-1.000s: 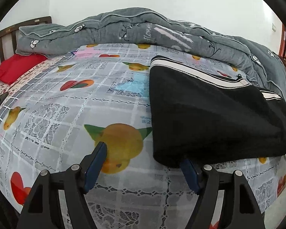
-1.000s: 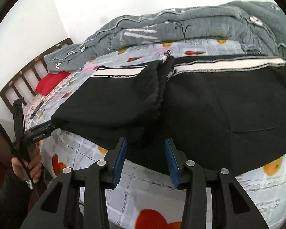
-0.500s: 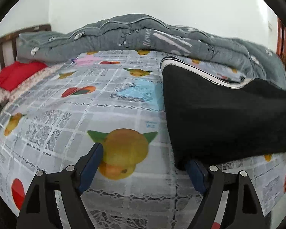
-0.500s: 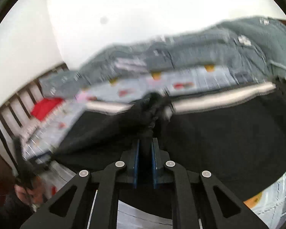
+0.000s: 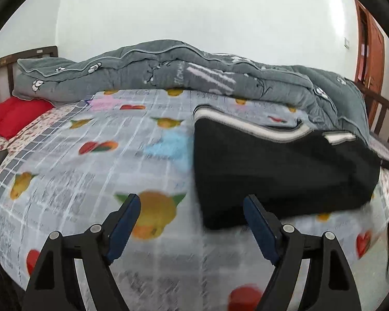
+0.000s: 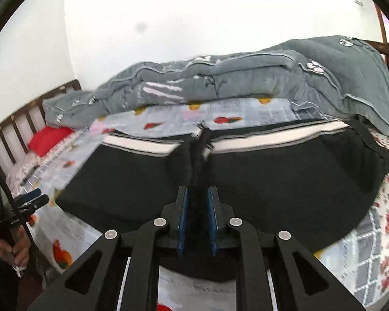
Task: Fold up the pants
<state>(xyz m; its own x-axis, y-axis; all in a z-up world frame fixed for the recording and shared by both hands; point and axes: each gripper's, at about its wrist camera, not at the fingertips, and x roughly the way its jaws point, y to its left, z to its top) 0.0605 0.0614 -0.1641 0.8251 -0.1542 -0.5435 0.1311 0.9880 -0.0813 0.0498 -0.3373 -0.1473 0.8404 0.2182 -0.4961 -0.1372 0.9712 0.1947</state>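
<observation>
On the left, our left gripper [image 5: 189, 223] is wide open and empty beside the black pants [image 6: 285, 181] on the bed [image 5: 90, 171]. Our right gripper [image 6: 197, 217] pinches their middle ridge, jaws loosening slightly; next we should carry this fold across.

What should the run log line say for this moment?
left gripper: open, empty, above fruit-print sheet | right gripper: jaws opening, fold of black pants between them

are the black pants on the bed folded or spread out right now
Partly folded. The black pants with a white-striped waistband lie doubled along the bed's near edge, and the right gripper pinches a raised fold mid-garment.
</observation>
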